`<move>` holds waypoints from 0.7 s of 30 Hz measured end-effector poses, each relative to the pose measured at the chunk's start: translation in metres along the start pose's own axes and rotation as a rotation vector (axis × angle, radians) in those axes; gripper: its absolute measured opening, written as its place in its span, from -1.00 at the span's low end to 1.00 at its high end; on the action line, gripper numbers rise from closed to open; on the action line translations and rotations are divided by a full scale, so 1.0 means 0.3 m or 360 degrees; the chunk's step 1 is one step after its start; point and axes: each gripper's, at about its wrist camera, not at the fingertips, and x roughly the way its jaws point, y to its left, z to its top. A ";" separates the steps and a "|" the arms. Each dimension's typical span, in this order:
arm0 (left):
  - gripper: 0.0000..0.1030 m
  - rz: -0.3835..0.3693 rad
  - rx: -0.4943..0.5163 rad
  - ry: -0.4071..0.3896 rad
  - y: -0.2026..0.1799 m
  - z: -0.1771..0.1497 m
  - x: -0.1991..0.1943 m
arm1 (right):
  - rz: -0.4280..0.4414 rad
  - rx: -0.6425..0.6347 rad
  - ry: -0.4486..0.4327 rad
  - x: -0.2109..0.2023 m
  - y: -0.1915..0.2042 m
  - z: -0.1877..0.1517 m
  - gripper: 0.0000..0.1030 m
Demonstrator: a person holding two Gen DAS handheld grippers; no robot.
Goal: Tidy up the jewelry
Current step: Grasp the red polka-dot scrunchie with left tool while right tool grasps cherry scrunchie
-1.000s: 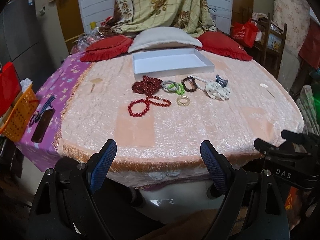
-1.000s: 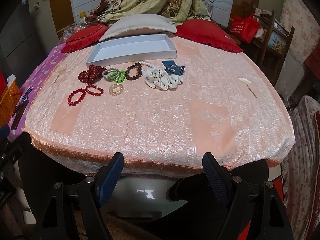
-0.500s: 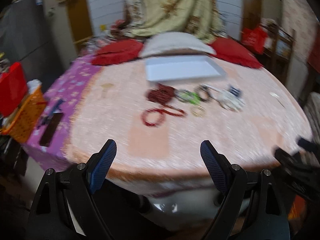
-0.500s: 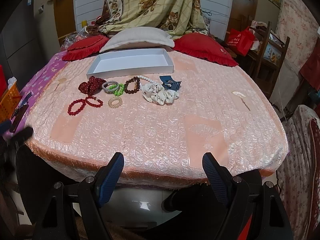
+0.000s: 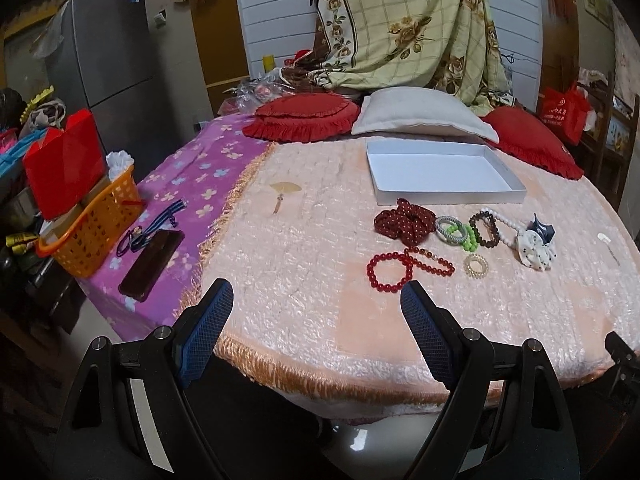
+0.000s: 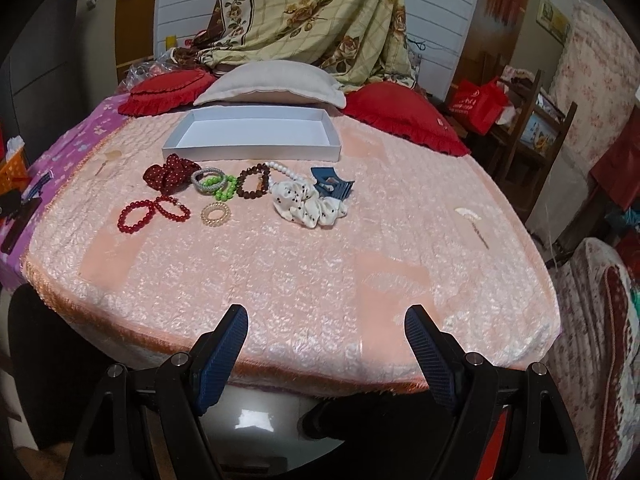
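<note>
Peach-covered bed (image 6: 312,264) loomed nearer both claws, left claw (image 5: 316,300) and right claw (image 6: 326,328) gaping, empty; jewelry (image 6: 236,188) untouched, white box (image 6: 256,150) unfilled: sorting unstarted.

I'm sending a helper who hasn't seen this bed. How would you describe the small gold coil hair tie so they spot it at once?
Find the white box on the peach blanket; a row of jewelry lies in front of it. The gold coil hair tie sits alone nearer the blanket's front edge, below the green bead bracelet and right of the red bead bracelets. It is the only translucent golden spiral ring there, smaller than the beaded ones.
</note>
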 end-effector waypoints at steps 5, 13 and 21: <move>0.67 0.0004 0.0026 0.0027 -0.013 0.014 0.054 | -0.0017 0.0003 -0.0020 0.048 -0.010 0.029 0.53; 0.67 -0.0042 -0.0026 0.0113 0.008 0.077 0.187 | 0.0036 0.0030 0.0013 0.183 -0.055 0.109 0.53; 0.67 -0.0203 -0.0129 0.0226 0.049 0.144 0.354 | 0.0256 0.0123 0.0114 0.344 -0.110 0.223 0.53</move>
